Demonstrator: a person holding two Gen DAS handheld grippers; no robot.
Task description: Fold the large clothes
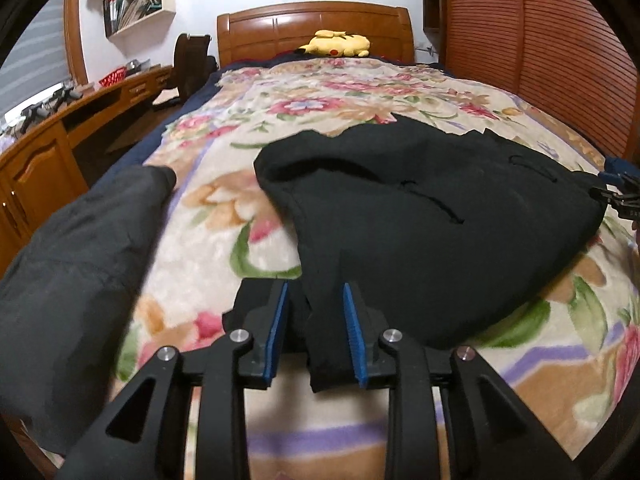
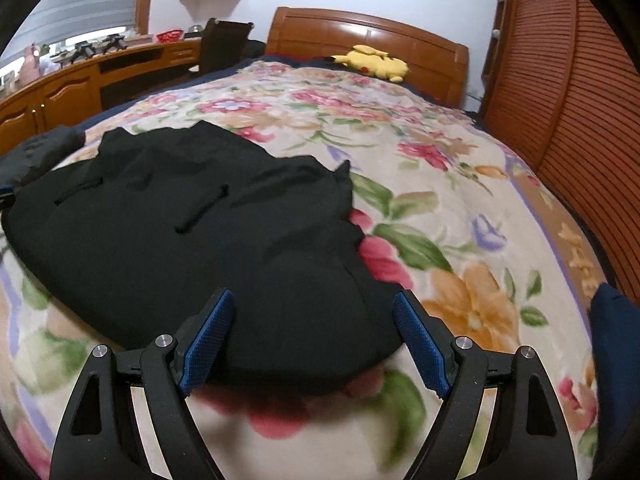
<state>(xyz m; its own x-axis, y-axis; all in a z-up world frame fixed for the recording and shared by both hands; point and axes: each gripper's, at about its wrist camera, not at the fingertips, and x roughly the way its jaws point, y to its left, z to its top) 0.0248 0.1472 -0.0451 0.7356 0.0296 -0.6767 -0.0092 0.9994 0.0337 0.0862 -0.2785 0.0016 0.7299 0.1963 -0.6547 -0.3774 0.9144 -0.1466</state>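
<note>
A black garment lies bunched on the floral blanket of a bed. Its near corner hangs between the blue pads of my left gripper, whose jaws stand partly apart around the cloth. In the right wrist view the same garment spreads to the left. My right gripper is wide open over the garment's near edge, with cloth between the fingers and no grip. The right gripper also shows at the right edge of the left wrist view.
A dark grey folded garment lies at the bed's left edge. A yellow plush toy rests by the wooden headboard. A wooden desk runs along the left. A slatted wooden wardrobe stands on the right.
</note>
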